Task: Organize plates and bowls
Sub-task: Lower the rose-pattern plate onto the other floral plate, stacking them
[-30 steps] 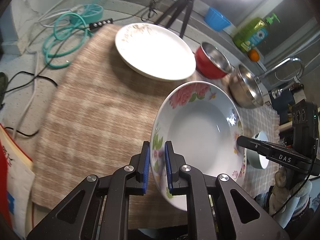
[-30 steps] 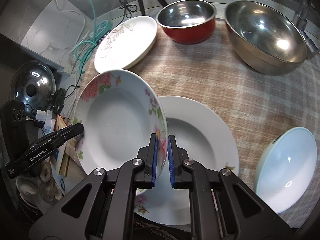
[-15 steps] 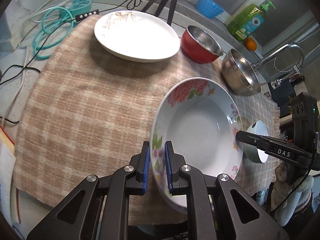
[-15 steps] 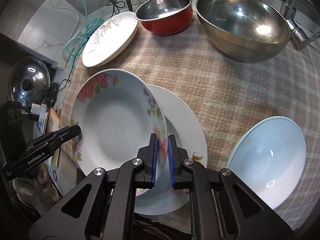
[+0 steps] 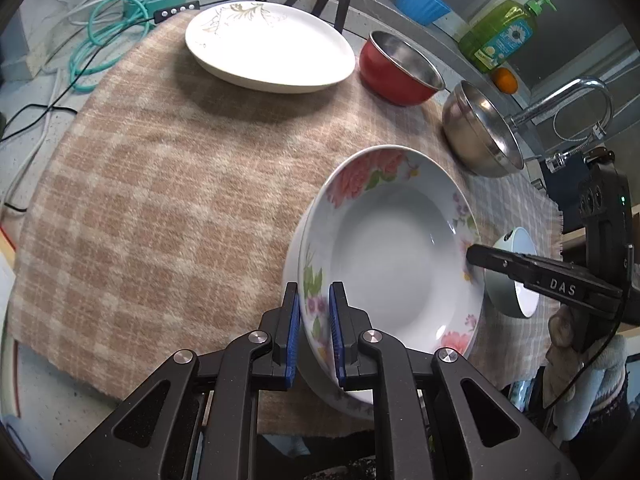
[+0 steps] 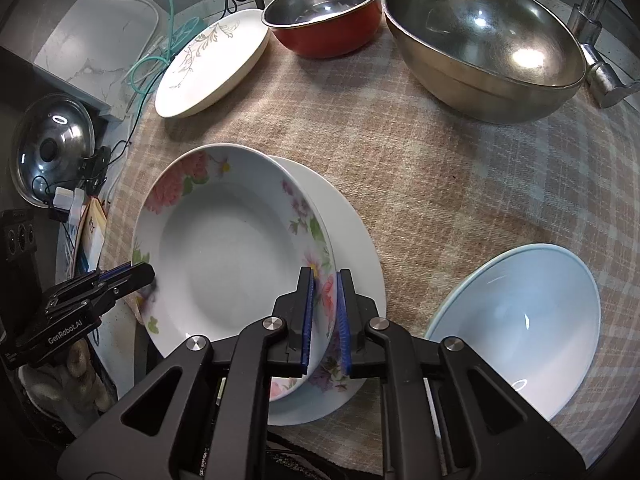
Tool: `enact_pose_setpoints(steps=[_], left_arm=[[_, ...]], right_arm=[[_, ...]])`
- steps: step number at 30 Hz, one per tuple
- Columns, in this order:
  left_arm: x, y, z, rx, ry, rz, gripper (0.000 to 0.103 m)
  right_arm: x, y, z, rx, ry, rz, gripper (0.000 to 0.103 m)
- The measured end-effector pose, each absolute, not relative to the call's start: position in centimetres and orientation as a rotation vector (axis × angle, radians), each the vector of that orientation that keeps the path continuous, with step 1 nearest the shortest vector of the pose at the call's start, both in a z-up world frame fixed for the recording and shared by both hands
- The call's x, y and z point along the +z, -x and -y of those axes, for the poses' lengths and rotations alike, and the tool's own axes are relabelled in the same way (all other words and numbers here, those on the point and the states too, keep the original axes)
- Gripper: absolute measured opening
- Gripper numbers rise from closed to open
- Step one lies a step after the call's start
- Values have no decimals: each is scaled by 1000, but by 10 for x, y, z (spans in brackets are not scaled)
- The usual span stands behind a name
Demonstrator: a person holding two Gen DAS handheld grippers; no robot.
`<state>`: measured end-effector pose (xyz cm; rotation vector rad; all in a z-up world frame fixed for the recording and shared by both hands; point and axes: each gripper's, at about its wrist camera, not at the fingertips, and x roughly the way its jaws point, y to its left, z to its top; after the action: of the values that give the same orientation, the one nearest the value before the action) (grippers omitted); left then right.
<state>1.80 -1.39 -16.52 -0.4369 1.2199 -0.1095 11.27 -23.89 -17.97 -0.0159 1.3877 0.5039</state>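
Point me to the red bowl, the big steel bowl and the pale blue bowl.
red bowl [image 6: 328, 38], right wrist view, outer wall.
big steel bowl [image 6: 480, 24], right wrist view, inside.
pale blue bowl [image 6: 520, 320], right wrist view, inside.

The deep plate [image 6: 224, 264] is white with pink flowers and green leaves round its rim. The plate beneath [image 6: 352, 240] is plain white with a small floral sprig. The far plate [image 5: 268, 46] is cream with a tan leaf motif. One bowl [image 6: 326, 20] is red outside, steel inside; another [image 6: 484, 40] is bare steel; a third [image 6: 520, 324] is pale blue. The cloth [image 5: 160, 200] is beige-and-cream plaid. The claw pads [image 5: 294, 332] are blue.
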Motion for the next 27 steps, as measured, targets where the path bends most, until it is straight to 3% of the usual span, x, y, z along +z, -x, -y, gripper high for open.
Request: enact_pose_setpoints(steps=[11, 18, 27], left_arm=[[-173, -14, 28, -126, 411, -1260, 13], [-174, -14, 35, -149, 375, -1281, 13], [-173, -10, 49, -201, 298, -1309, 16]], right_arm=[[-182, -116, 242, 484, 49, -1382, 12], [-178, -119, 240, 486, 62, -1369, 21], [-176, -120, 239, 483, 77, -1368, 22]])
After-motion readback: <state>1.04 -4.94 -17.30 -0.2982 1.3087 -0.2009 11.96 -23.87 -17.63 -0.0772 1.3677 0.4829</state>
